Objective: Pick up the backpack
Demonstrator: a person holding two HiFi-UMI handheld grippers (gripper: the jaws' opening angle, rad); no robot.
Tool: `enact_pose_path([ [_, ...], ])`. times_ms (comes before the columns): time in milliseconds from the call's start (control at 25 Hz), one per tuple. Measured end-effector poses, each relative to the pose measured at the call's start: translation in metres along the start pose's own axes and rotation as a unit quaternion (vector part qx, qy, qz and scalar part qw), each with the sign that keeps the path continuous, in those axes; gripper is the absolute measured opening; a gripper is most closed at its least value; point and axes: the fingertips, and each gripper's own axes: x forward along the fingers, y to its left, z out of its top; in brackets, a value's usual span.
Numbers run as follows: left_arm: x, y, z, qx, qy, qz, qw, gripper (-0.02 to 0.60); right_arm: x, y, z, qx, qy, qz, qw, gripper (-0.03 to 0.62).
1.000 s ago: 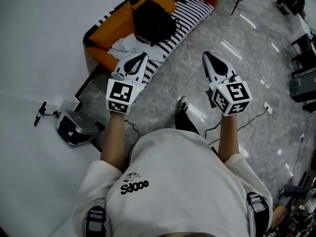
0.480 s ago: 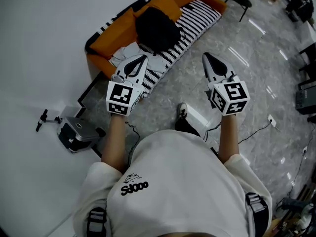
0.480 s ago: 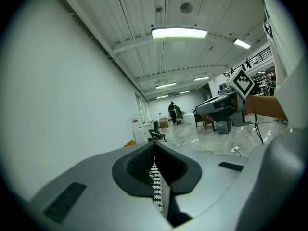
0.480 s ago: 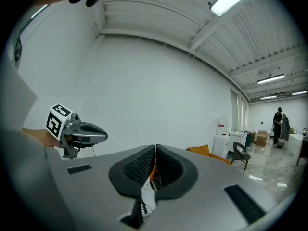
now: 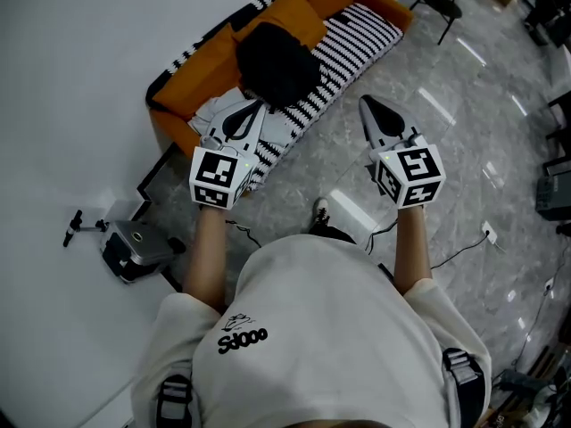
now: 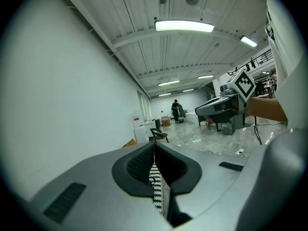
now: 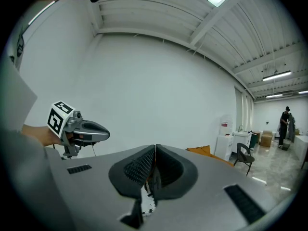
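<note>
Our black backpack [image 5: 278, 61] slumps on the orange sofa [image 5: 192, 74], looking soft, floppy and probably light. We'd take it by a top handle or bunched strap. Left gripper [image 5: 252, 111] and right gripper [image 5: 370, 110] both have jaws clenched on nothing, apart from it.

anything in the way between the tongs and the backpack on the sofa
Nothing visible. The backpack lies uncovered on the sofa, ahead of the left tongs and right tongs, both shut and empty. A pale cloth lies beside it, not on it.
</note>
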Motion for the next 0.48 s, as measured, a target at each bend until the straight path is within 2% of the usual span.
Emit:
enact_pose_path([
  [320, 0.078, -0.005, 0.007, -0.007, 0.013, -0.001, 0.9999, 0.023, 0.028, -0.07, -0.011, 0.004, 0.012, 0.013, 1.0, 0.034],
  [480, 0.116, -0.003, 0.007, -0.011, 0.022, 0.004, 0.9997, 0.023, 0.047, -0.101, -0.016, -0.012, 0.023, 0.019, 0.999, 0.034],
])
